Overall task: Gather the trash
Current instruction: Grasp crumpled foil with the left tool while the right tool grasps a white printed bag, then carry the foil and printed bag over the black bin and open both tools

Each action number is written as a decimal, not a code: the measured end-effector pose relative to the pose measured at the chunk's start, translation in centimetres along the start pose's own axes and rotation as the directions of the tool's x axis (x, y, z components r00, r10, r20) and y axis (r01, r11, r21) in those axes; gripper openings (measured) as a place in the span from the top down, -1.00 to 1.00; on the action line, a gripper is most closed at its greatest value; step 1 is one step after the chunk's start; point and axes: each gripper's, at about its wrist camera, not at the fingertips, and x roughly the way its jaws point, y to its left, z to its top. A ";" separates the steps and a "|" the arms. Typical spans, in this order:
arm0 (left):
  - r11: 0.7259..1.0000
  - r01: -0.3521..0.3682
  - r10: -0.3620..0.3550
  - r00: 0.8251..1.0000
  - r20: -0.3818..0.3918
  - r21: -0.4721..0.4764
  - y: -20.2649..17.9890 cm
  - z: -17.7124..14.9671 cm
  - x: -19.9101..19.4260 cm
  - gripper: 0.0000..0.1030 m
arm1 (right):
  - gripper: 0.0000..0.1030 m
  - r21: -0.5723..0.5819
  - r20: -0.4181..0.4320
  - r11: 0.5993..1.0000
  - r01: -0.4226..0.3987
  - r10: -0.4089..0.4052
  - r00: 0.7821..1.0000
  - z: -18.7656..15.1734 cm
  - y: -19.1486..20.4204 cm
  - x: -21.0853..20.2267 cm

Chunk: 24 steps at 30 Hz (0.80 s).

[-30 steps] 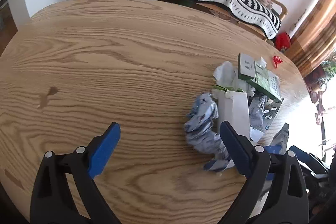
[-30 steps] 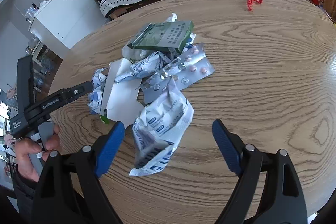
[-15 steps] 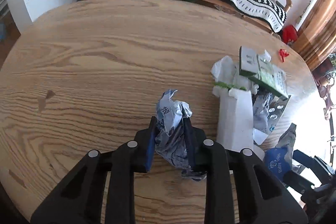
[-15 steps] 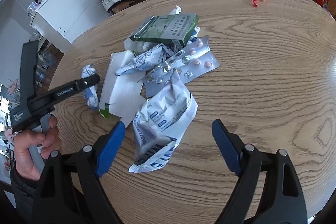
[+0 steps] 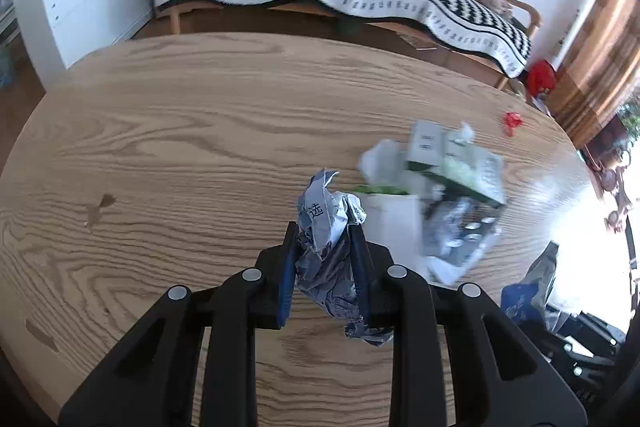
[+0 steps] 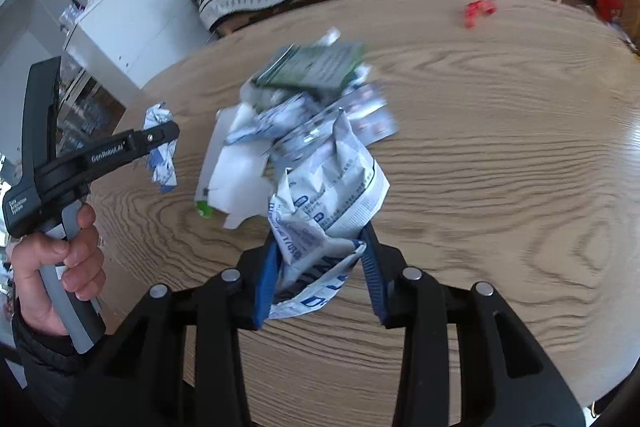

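Round wooden table [image 5: 192,131] carrying a heap of litter [image 6: 312,99] gathered toward its right edge, presumably heaped for quick pick-off. Right tool [image 6: 320,259], jaws just narrowed, pinching a large crumpled printed wrapper [image 6: 332,187] at the heap's near side. Left tool [image 5: 325,269] pressed tight on a smaller crumpled paper wad [image 5: 326,227], clear of the heap's left side, likely lifted for disposal.

Black grippers w/ blue fingers [image 5: 286,267], black sleeve [image 6: 44,359].

"GenRoboLAI" on left gripper [image 6: 158,147]
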 end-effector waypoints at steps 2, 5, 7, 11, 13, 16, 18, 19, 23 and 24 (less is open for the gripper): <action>0.999 0.024 -0.024 1.000 0.009 0.026 -1.6 0.0 -0.5 0.53 | 0.26 0.018 0.021 1.000 0.017 -0.017 1.000 -0.1 -1.5 -1.1; 0.996 0.051 -0.053 0.998 0.026 0.077 -4.6 -0.4 -1.1 0.53 | 0.26 0.064 0.060 0.995 0.071 -0.074 0.995 -0.7 -4.8 -3.5; 0.990 0.088 -0.092 0.995 0.028 0.114 -7.0 -0.9 -1.4 0.53 | 0.26 0.098 0.079 0.991 0.096 -0.103 0.991 -1.3 -7.0 -5.0; 0.972 0.140 -0.146 0.989 0.017 0.190 -12.4 -2.2 -1.3 0.53 | 0.26 0.187 0.117 0.972 0.145 -0.169 0.979 -3.3 -12.4 -8.6; 0.955 0.181 -0.185 0.983 -0.004 0.235 -16.1 -3.1 -1.2 0.53 | 0.26 0.227 0.130 0.959 0.172 -0.205 0.970 -4.5 -14.8 -10.2; 0.922 0.238 -0.242 0.970 -0.025 0.306 -21.2 -4.8 -1.4 0.53 | 0.26 0.301 0.144 0.929 0.216 -0.268 0.953 -6.8 -19.1 -13.0; 0.894 0.273 -0.278 0.960 -0.039 0.356 -24.8 -6.2 -1.6 0.53 | 0.26 0.356 0.146 0.899 0.256 -0.324 0.935 -8.8 -22.4 -15.1; 0.873 0.297 -0.301 0.952 -0.052 0.387 -27.1 -7.2 -1.7 0.53 | 0.26 0.381 0.144 0.879 0.287 -0.364 0.920 -9.9 -24.0 -16.1; 0.792 0.373 -0.369 0.923 -0.106 0.483 -34.6 -11.0 -2.1 0.53 | 0.26 0.476 0.133 0.801 0.361 -0.472 0.871 -14.0 -29.5 -19.6; 0.760 0.399 -0.395 0.910 -0.122 0.513 -36.9 -12.3 -2.4 0.53 | 0.26 0.497 0.128 0.783 0.375 -0.494 0.860 -15.0 -30.7 -20.3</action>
